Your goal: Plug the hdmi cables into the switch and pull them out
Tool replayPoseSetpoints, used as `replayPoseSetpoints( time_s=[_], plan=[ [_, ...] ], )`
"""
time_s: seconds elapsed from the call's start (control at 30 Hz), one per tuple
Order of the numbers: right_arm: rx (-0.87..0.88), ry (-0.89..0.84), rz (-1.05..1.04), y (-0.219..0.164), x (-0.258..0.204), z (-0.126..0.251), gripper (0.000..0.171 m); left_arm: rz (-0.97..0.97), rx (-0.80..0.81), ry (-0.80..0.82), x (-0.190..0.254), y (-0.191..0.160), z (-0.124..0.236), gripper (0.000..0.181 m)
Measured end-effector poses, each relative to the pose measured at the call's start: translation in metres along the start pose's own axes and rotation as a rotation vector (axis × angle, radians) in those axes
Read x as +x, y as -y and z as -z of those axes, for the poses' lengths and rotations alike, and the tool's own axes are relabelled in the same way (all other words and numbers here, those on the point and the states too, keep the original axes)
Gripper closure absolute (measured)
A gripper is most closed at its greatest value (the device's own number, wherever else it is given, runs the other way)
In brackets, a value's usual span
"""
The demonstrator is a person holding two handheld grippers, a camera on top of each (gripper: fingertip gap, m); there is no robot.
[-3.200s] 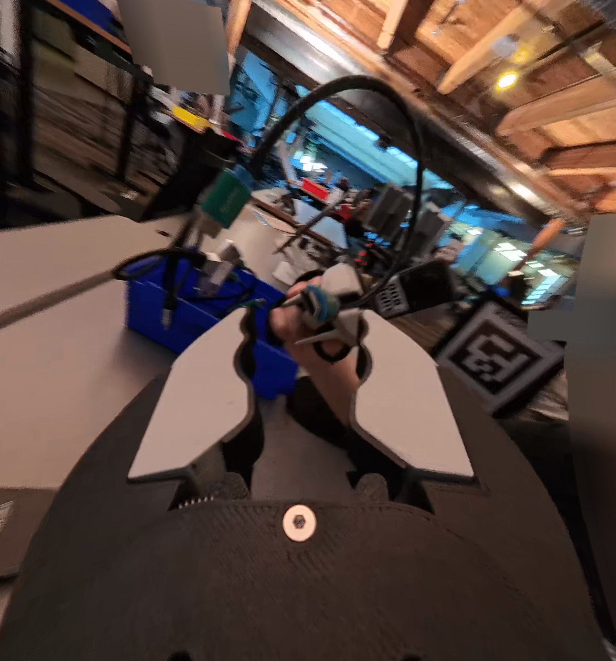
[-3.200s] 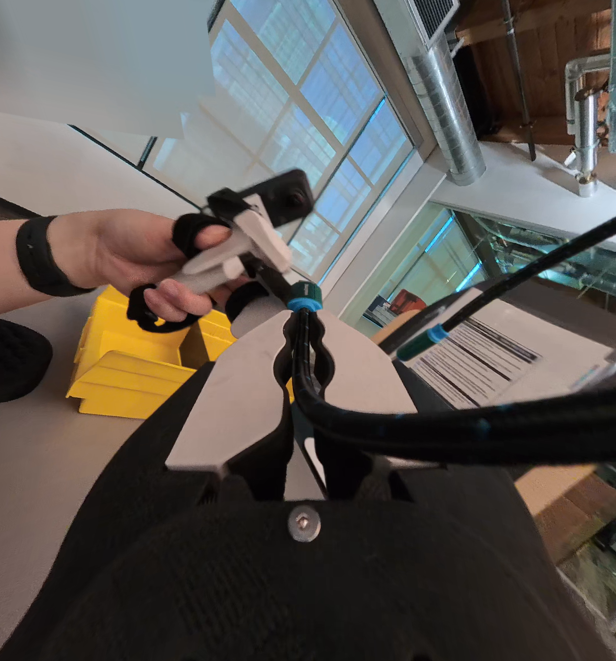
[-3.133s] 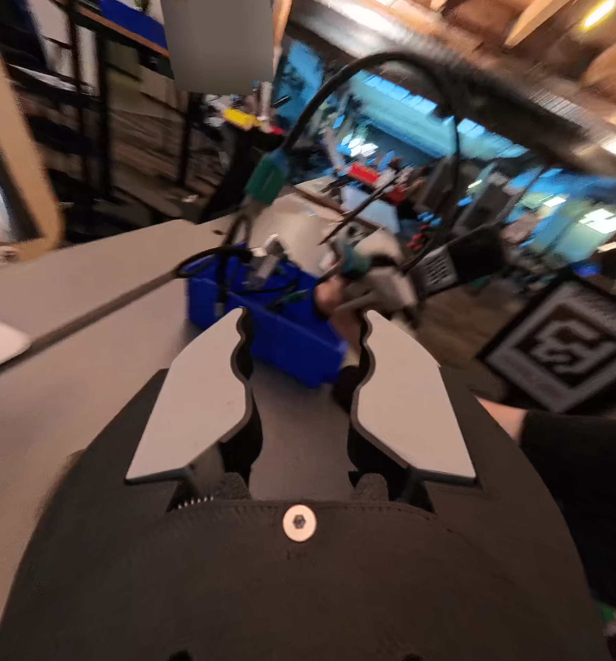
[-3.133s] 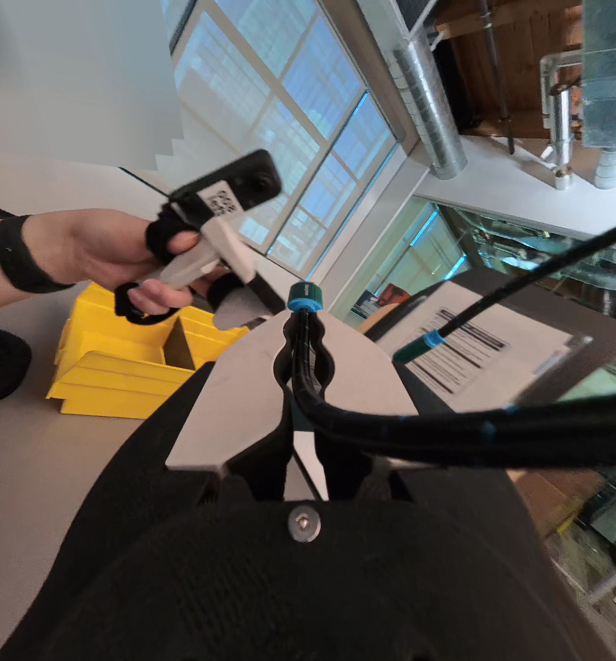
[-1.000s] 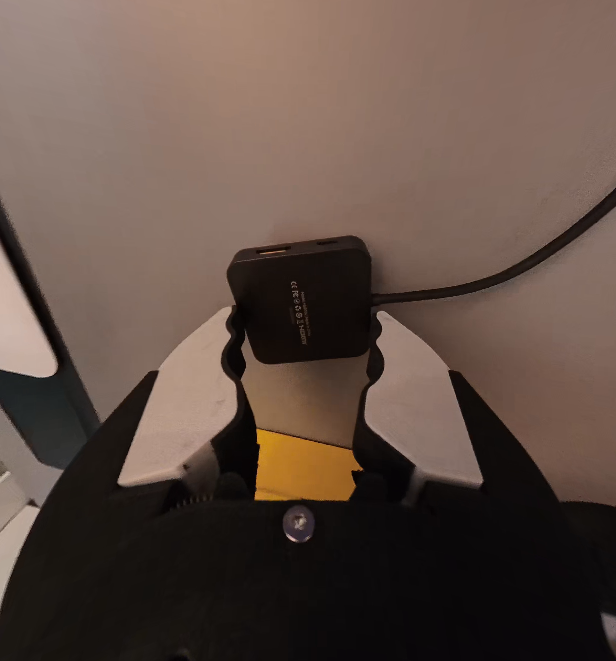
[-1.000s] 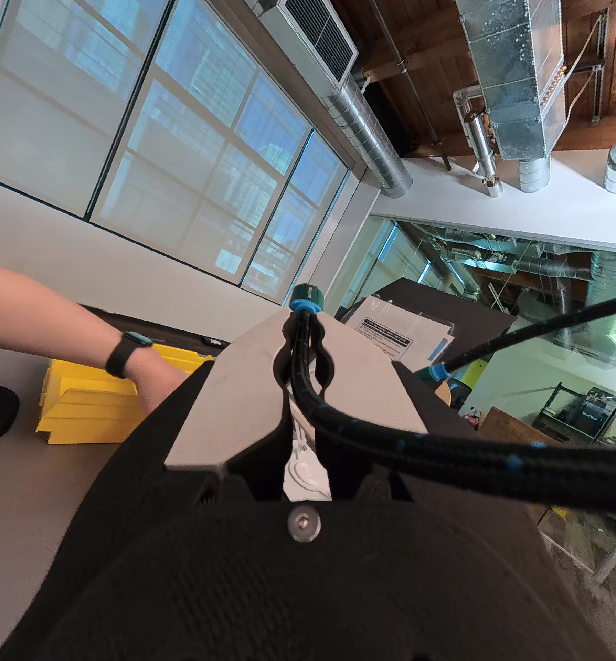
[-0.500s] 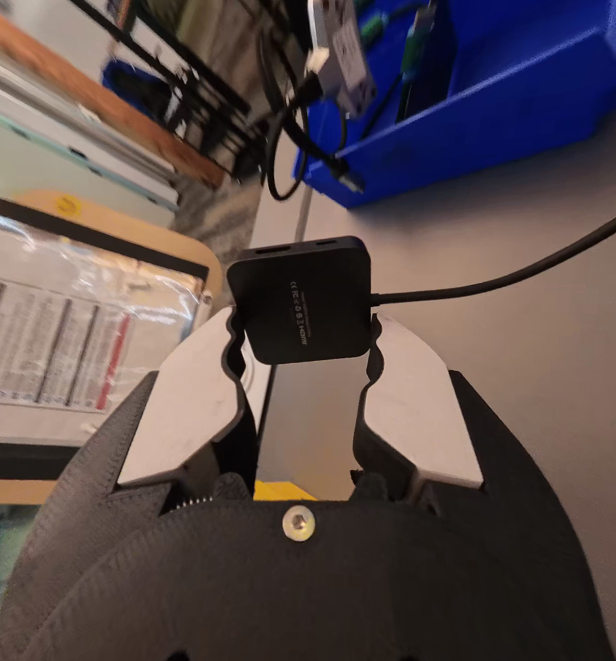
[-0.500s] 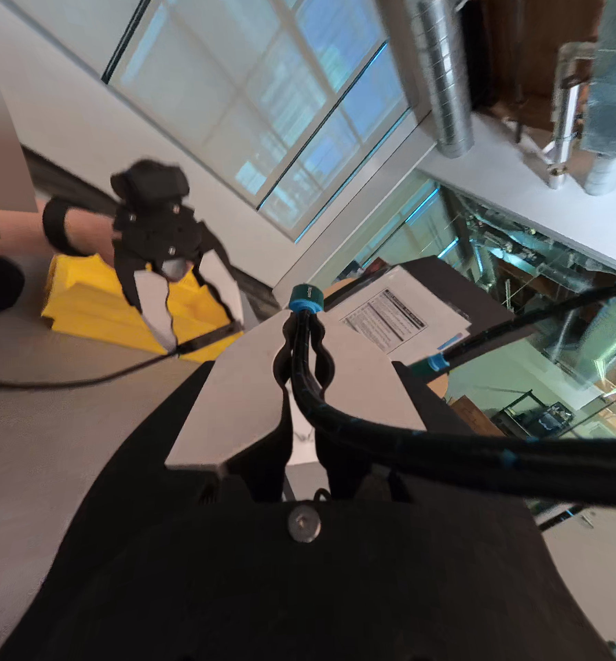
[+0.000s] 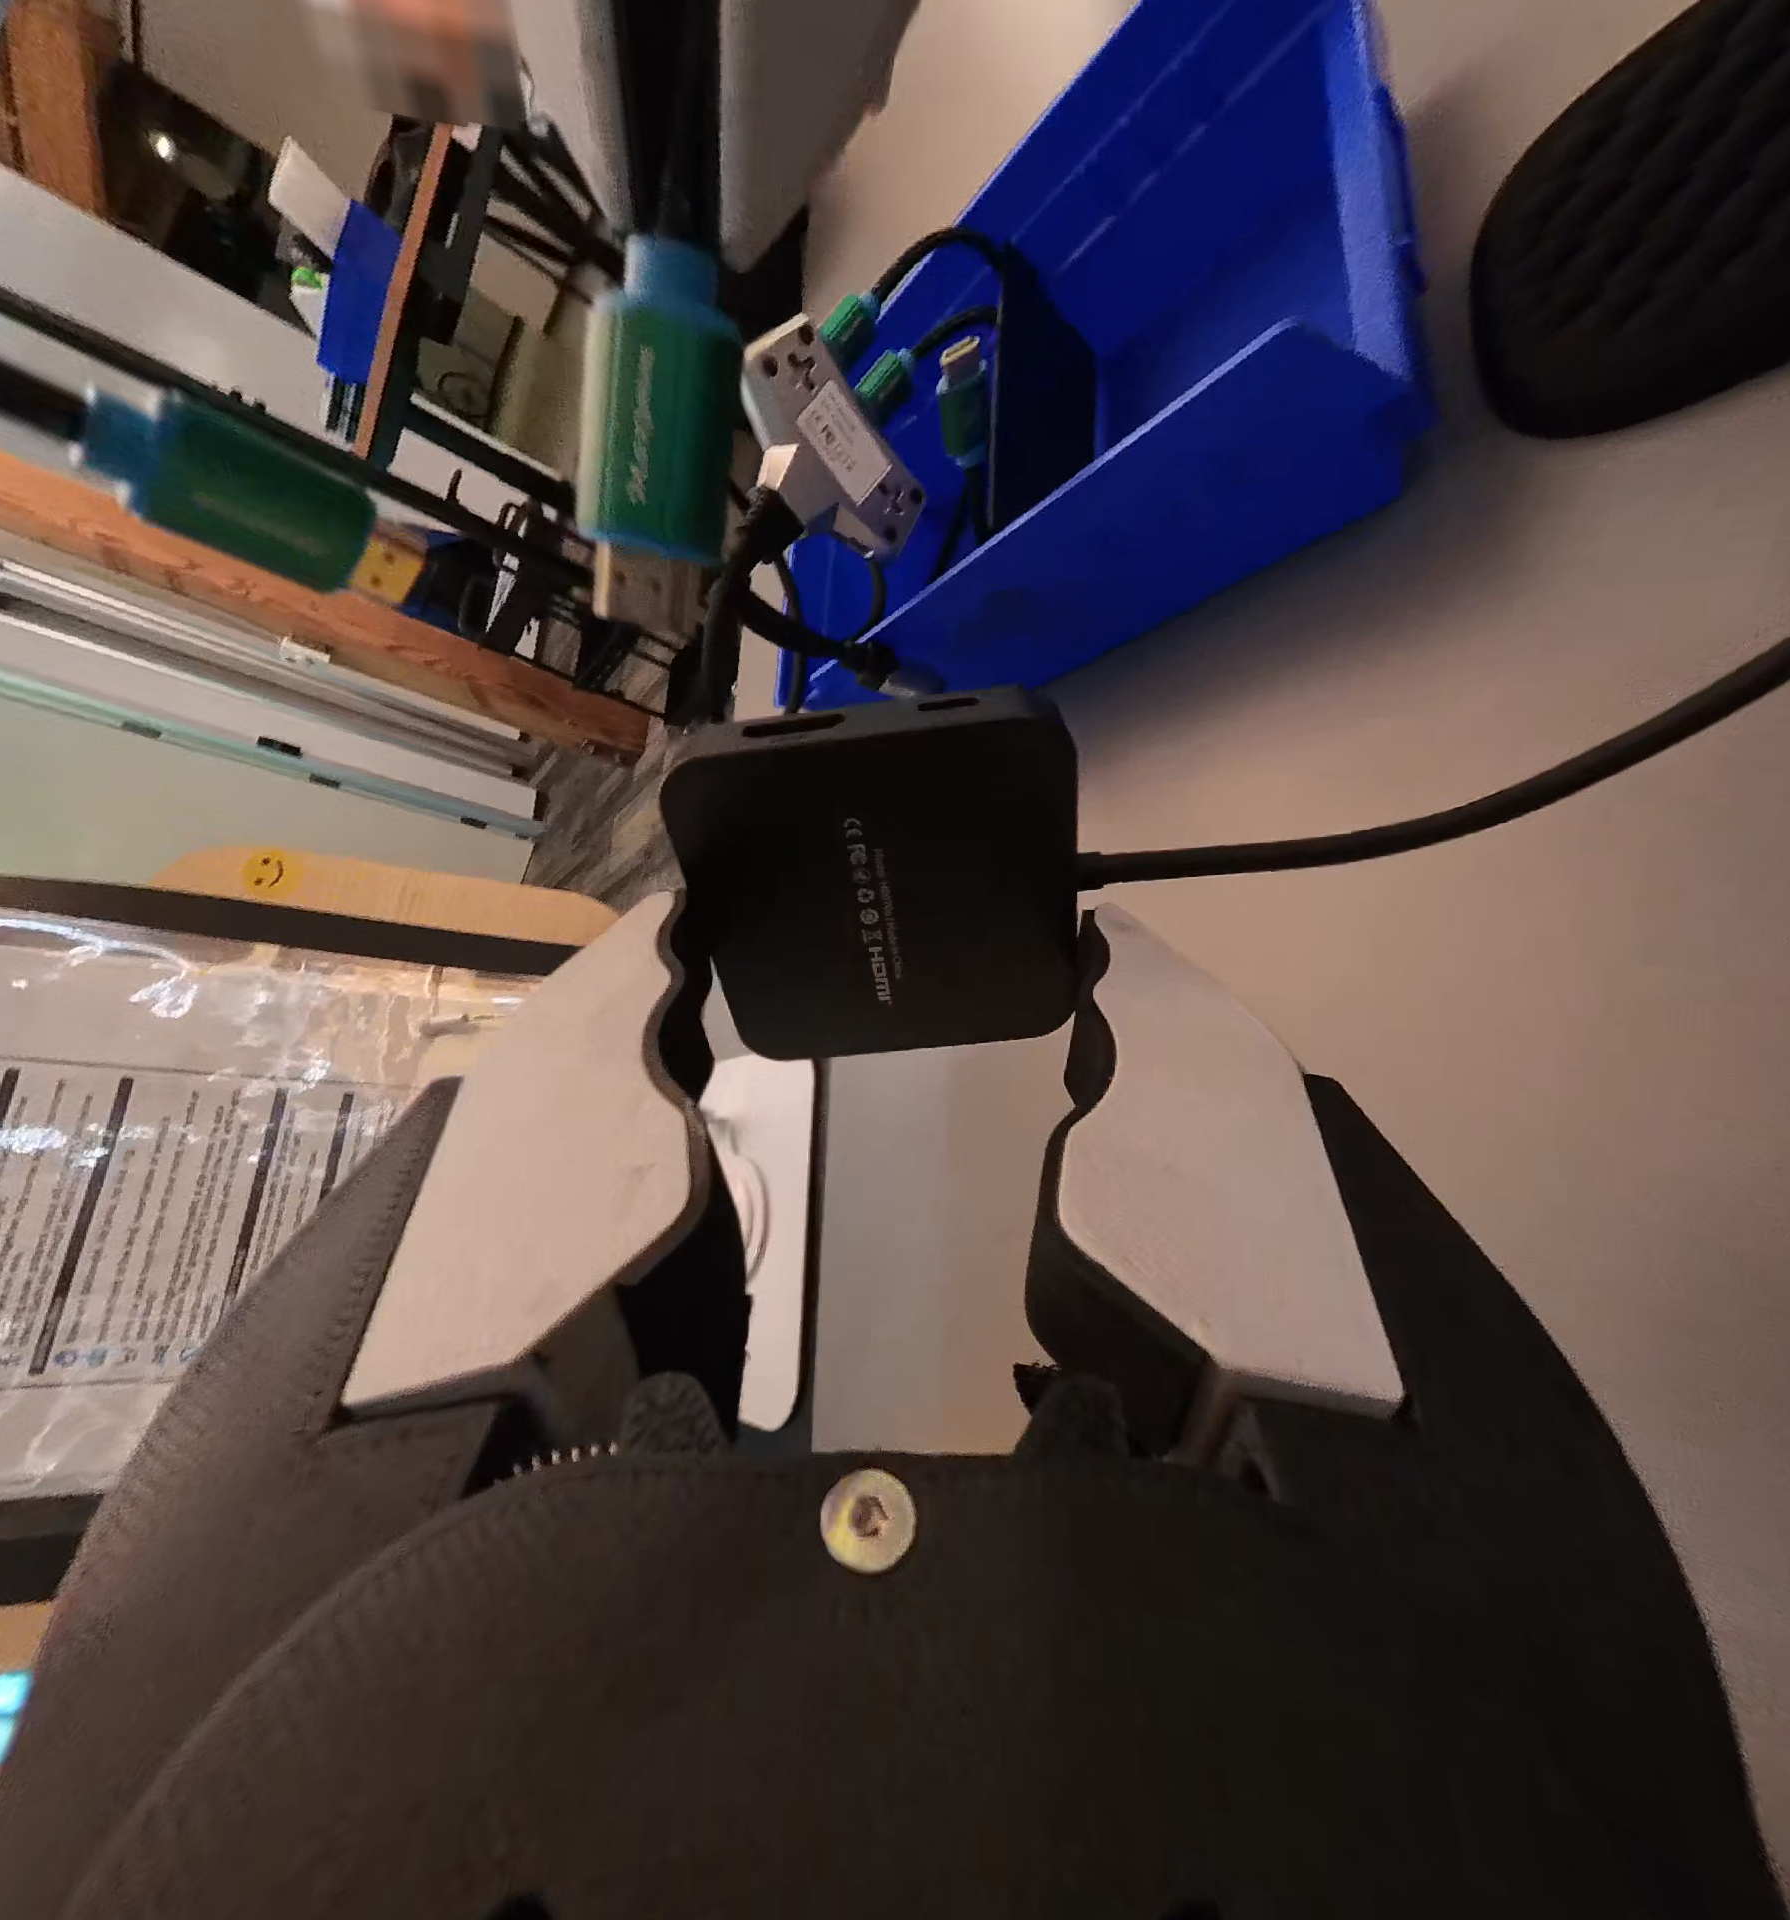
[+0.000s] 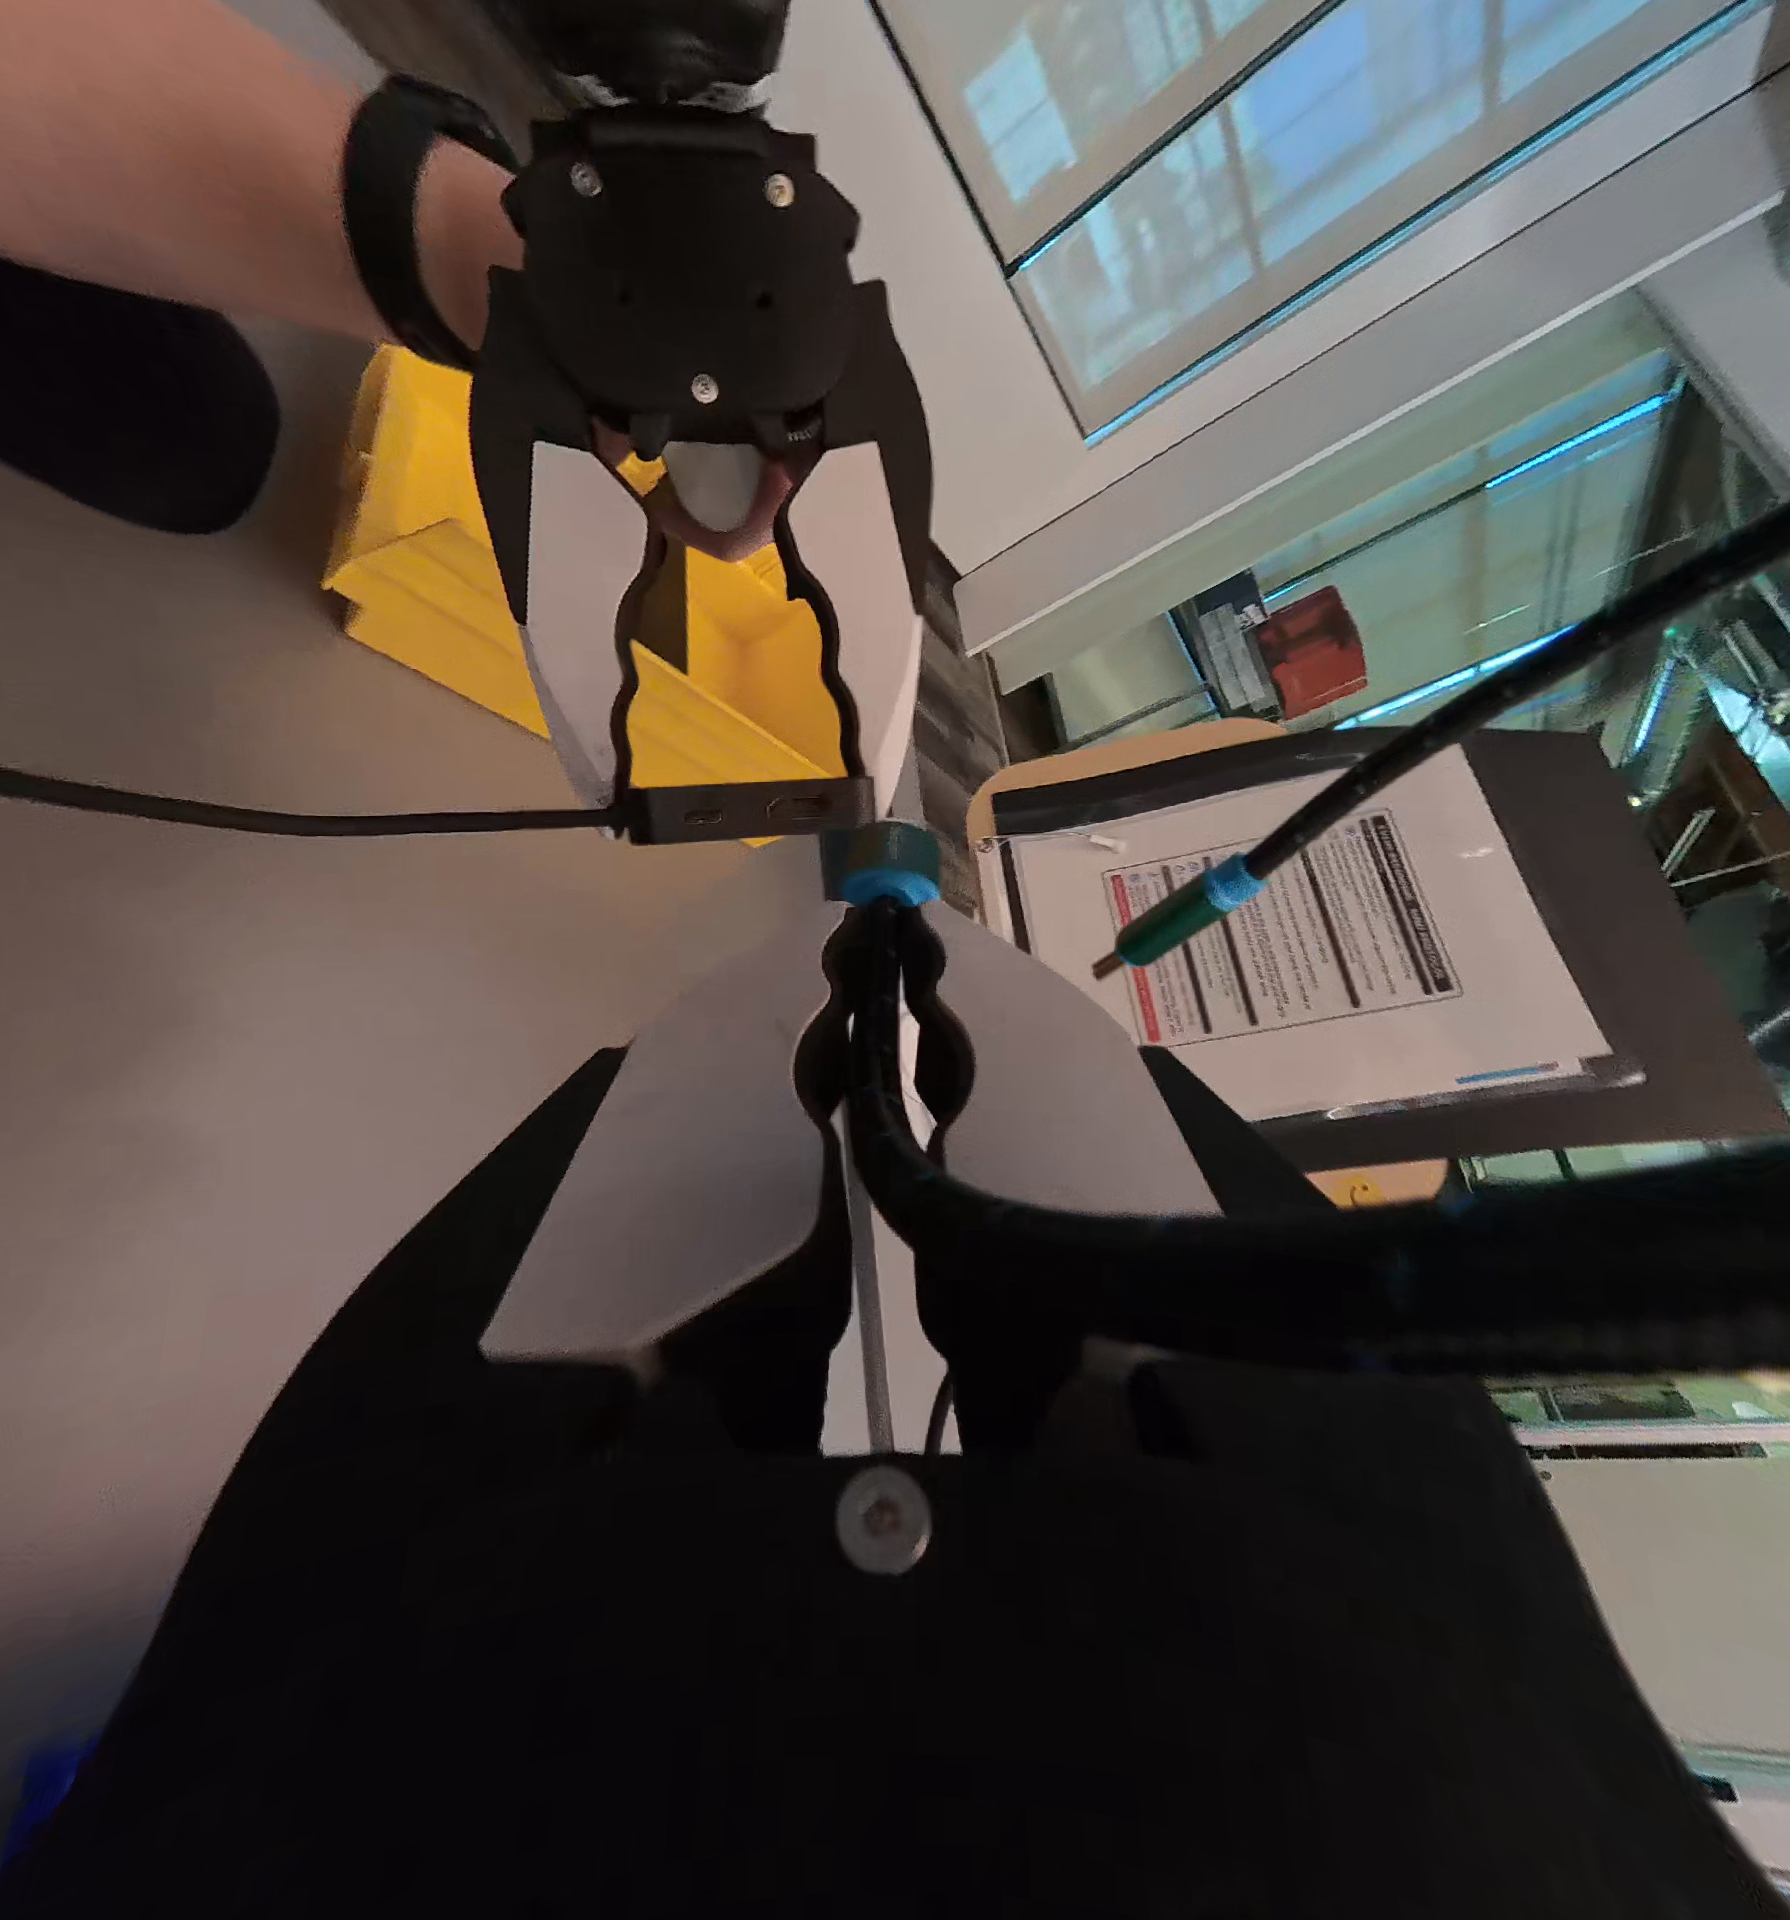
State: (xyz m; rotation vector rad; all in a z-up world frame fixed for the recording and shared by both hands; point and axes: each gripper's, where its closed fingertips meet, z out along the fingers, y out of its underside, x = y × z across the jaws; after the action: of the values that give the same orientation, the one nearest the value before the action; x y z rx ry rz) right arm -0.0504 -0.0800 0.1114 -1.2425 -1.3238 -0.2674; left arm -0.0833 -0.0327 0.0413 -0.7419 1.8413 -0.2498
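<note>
Left gripper (image 9: pixel 875 925) clamps one black switch (image 9: pixel 870 873) by its sides, held above the table (image 9: pixel 1493 1143). Right gripper (image 10: pixel 880 935) pinches one cable (image 10: pixel 1286 1247); two green plugs (image 9: pixel 652 384) visible, one just short of the switch's ports. One blue bin (image 9: pixel 1234 343), one yellow bin (image 10: pixel 423 561).

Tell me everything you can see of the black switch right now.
The switch is a flat, matte black square box with rounded corners, pale markings on its face and two open ports on its far edge. A fixed black lead leaves one side. The left hand-held gripper pinches its sides, off the table. A green plug sits near one port.
</note>
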Motion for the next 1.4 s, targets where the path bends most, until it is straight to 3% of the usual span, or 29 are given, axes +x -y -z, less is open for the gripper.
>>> replayPoseSetpoints(
  time_s=[0.77, 1.4],
  plan=[
    [-0.081, 0.15, 0.017, 0.0, -0.029, -0.005, 0.163, -0.042, 0.0, -0.034, 0.013, 0.004, -0.002, 0.114],
    [-0.099, 0.164, -0.007, 0.007, -0.031, 0.003, 0.163, -0.143, -0.106, 0.063, 0.011, 0.015, 0.002, 0.115]
  ],
)
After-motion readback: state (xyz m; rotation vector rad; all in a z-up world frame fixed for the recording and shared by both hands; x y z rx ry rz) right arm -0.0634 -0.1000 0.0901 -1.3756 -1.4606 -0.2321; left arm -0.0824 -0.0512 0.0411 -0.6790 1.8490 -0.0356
